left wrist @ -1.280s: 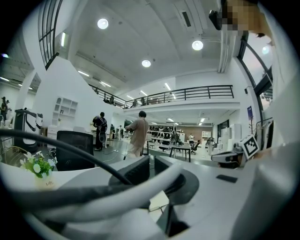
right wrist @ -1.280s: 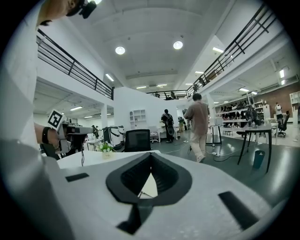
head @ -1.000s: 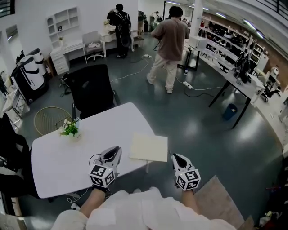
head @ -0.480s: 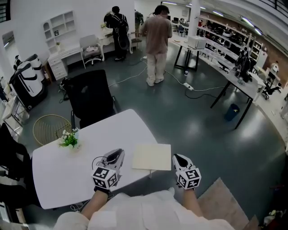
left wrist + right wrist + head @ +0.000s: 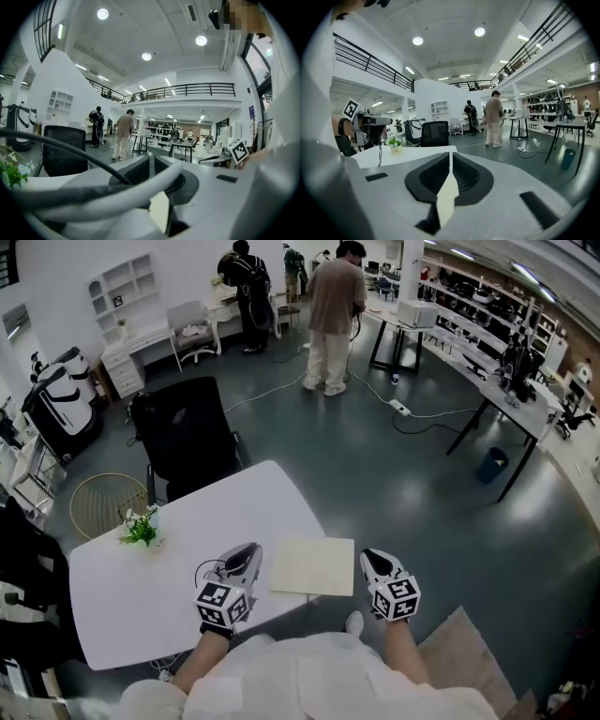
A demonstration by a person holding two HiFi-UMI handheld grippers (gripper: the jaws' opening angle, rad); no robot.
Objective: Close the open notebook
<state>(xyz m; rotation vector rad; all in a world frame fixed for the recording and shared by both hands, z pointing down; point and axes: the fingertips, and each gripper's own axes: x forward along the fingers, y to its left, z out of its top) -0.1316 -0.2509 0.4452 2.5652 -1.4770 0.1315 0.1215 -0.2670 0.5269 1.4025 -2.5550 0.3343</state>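
At the near right corner of the tabletop (image 5: pixel 141 596) I hold one tool on each side of the notebook (image 5: pixel 312 566). My left gripper (image 5: pixel 244 554) is over the tabletop, just beside the notebook's left edge. Its jaws have only a thin gap and nothing is in it. My right gripper (image 5: pixel 369 559) is just past the notebook's right edge, off the side of the tabletop. Its jaws are opening, only a thin slit so far, and nothing is between them.

The notebook lies flat and looks cream all over. I cannot see a fold from here. I think it is light and thin, and its pages will bend and slip, so a hard pinch could crease them. I would slide one jaw under a side edge, lift that half and fold it over.

Farther off, little flowers (image 5: pixel 141 526) sit by the far left edge. Their pot has a label too small to read. The notebook shows no words, and my cubes (image 5: pixel 223 604) show only black and white squares.
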